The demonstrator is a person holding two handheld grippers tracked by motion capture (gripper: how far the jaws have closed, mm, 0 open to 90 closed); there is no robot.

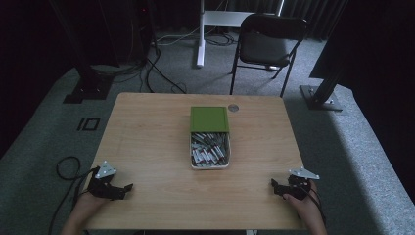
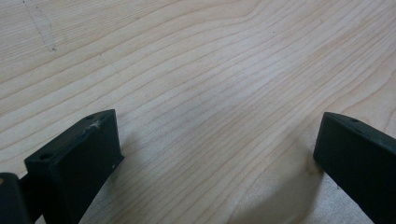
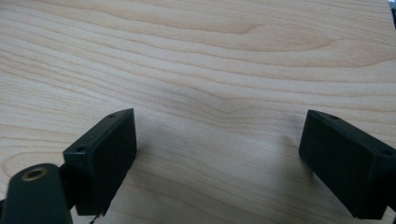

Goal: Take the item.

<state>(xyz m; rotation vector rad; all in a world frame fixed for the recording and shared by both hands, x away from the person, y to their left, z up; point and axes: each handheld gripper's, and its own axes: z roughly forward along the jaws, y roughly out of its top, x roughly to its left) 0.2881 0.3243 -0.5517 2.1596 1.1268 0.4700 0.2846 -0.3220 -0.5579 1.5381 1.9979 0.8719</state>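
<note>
L tongs (image 1: 128, 187) and R tongs (image 1: 274, 184) are rested on counter (image 1: 147, 142) near corners, both released, nothing gripped; box (image 1: 209, 157) of batteries is seen ctr, green lid (image 1: 209, 119) behind.

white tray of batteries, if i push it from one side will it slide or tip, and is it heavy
The tray looks low and wide, flat on the smooth wooden table, so it would likely slide rather than tip. It is heaped with what look like batteries, so probably heavy for its size. They lie loose and may shift or roll if it is jolted. The green lid may shift too.
</note>
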